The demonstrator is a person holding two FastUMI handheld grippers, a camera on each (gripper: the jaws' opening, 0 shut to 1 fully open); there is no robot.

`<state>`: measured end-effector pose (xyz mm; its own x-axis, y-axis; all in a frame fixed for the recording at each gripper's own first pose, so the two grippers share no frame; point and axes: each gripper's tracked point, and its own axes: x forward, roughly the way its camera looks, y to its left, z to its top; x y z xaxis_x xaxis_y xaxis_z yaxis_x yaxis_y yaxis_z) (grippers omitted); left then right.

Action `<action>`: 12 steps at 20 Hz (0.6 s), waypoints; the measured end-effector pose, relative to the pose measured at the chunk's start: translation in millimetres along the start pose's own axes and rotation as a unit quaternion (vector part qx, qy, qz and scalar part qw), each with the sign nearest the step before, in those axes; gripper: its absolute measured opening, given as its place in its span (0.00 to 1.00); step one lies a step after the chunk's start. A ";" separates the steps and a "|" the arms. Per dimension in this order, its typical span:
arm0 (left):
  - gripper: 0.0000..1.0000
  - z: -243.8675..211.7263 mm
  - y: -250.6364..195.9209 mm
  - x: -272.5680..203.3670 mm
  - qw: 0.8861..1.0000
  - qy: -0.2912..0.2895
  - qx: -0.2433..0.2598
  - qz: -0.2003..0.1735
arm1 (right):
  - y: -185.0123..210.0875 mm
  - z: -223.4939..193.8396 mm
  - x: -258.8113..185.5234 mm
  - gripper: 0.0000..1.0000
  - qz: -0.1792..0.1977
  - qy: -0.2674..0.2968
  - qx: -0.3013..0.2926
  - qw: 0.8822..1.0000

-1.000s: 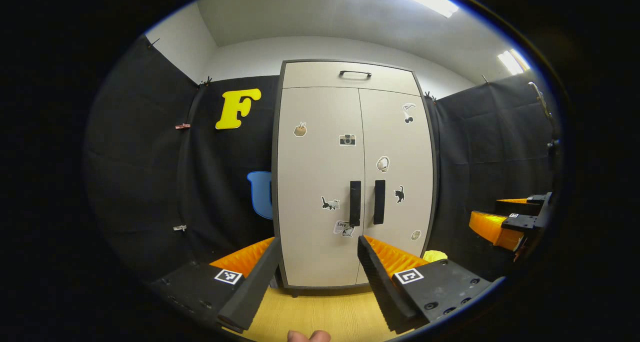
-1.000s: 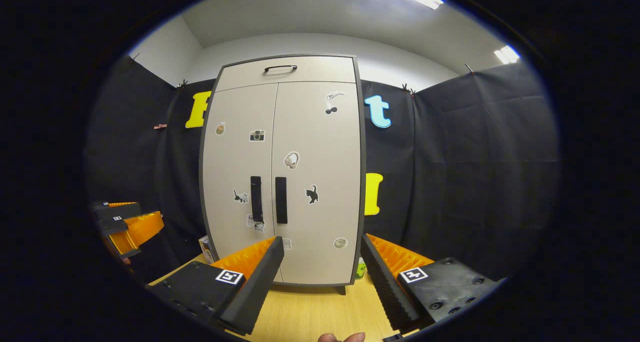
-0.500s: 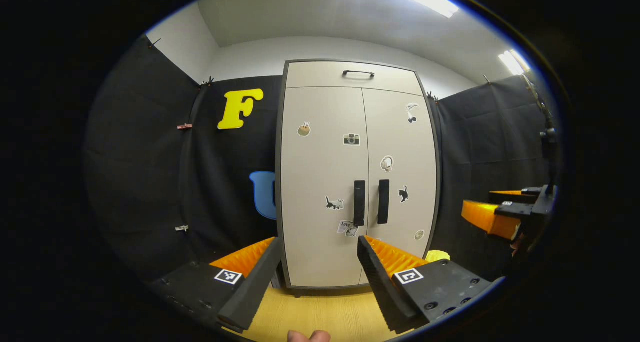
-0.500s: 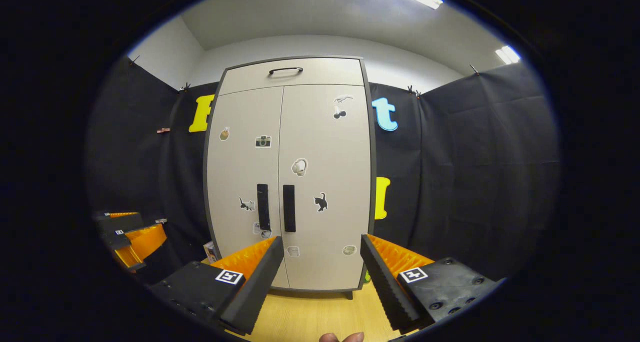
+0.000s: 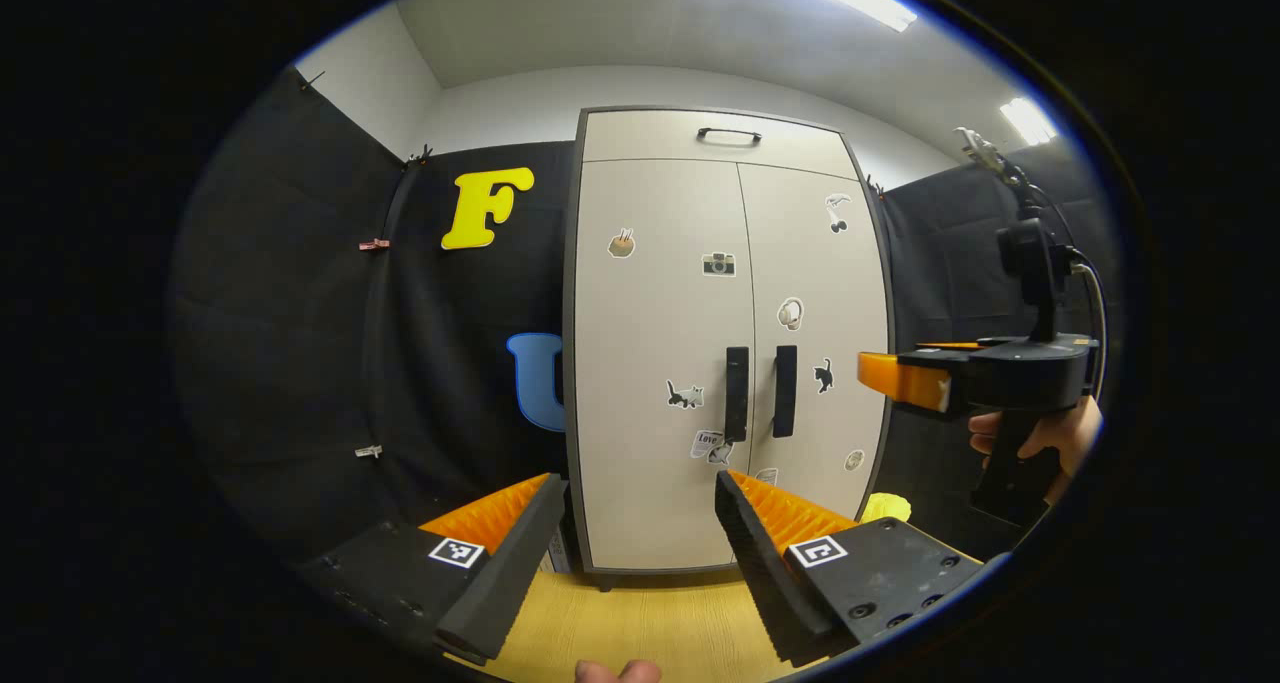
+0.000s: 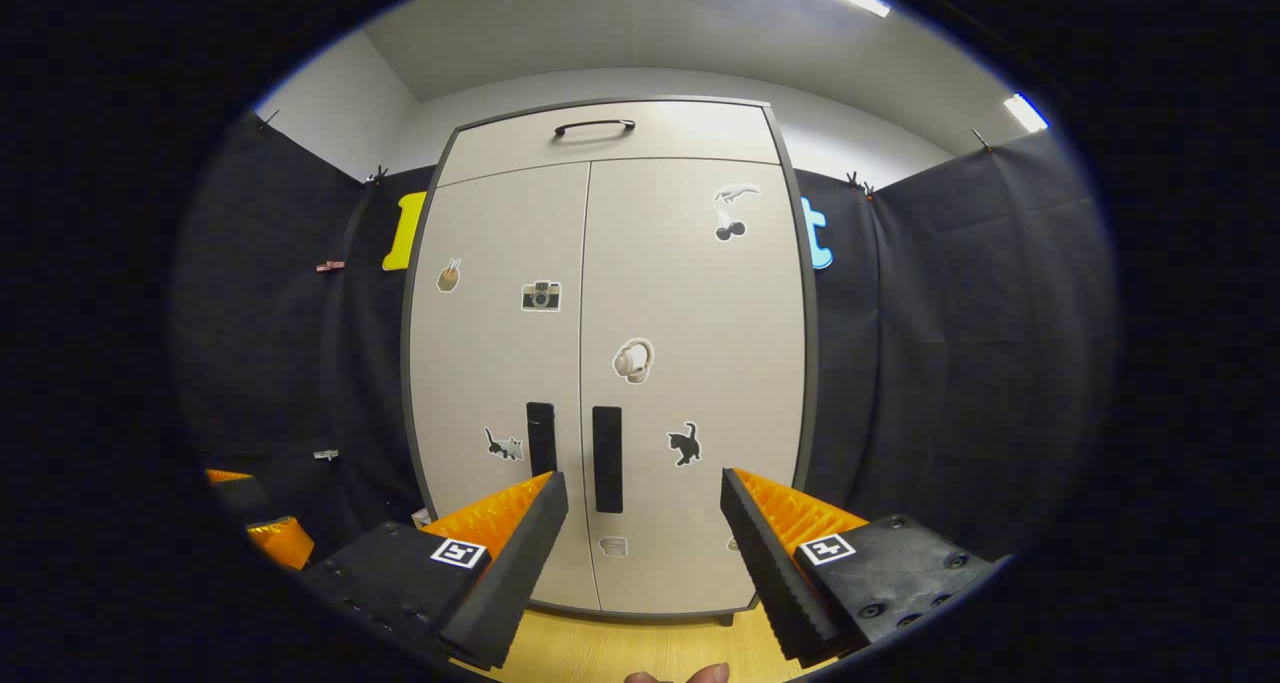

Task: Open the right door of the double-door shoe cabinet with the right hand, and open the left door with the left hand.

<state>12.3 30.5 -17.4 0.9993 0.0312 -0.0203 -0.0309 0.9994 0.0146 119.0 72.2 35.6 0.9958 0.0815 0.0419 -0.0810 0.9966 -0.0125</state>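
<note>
While both doors remain shut, the step in hand looks like the approach to the right one. The cabinet (image 6: 610, 363) stands upright on the wooden floor (image 6: 640, 653) against the black cloth, facing both cameras, with a drawer (image 6: 610, 133) across its top. Its right door (image 6: 700, 363) and left door (image 6: 500, 363) meet at a centre seam, each carrying a dark vertical handle just beside it: the right handle (image 6: 607, 459) and the left handle (image 6: 541, 439), near each other but apart. In the right gripper view the right gripper (image 6: 640, 553) has its jaws wide apart, holding nothing and touching nothing, with the right handle a little left of centre between them. The left gripper (image 5: 635, 553) is likewise spread wide and empty, farther from the cabinet. I judge the next move calls for bringing the right gripper forward, closing on the right handle, then pulling outward along the door's swing.
</note>
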 end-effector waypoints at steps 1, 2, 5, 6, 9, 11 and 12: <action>0.95 -1.9 1.6 2.7 1.000 0.001 -0.001 0.000 | 3.5 -2.4 10.2 0.97 0.001 0.001 -0.002 1.000; 0.95 -2.9 2.9 5.3 1.000 0.001 -0.001 -0.001 | 7.7 -5.7 21.0 0.97 0.002 0.003 -0.004 1.000; 0.95 -7.6 8.3 11.4 1.000 0.005 -0.002 -0.002 | 11.6 -13.2 54.5 0.97 -0.009 0.007 -0.009 1.000; 0.95 -8.8 9.7 13.5 1.000 0.006 -0.003 -0.003 | 13.5 -16.1 65.3 0.97 -0.010 0.012 -0.006 1.000; 0.95 -15.6 15.3 21.2 1.000 0.013 -0.006 -0.004 | 18.0 -20.7 94.6 0.98 -0.013 0.017 0.007 1.000; 0.95 -17.0 19.0 26.1 1.000 0.016 -0.009 -0.003 | 21.9 -28.4 112.5 0.98 -0.012 0.022 0.016 1.000; 0.95 -16.6 20.1 28.1 1.000 0.016 -0.009 -0.003 | 23.2 -33.7 120.7 0.98 -0.013 0.029 0.022 0.999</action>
<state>39.4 51.7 -34.3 0.9983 0.0244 -0.0530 -0.0247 0.9997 -0.0046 238.8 104.9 6.7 0.9983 0.0560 -0.0154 -0.0555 0.9980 0.0310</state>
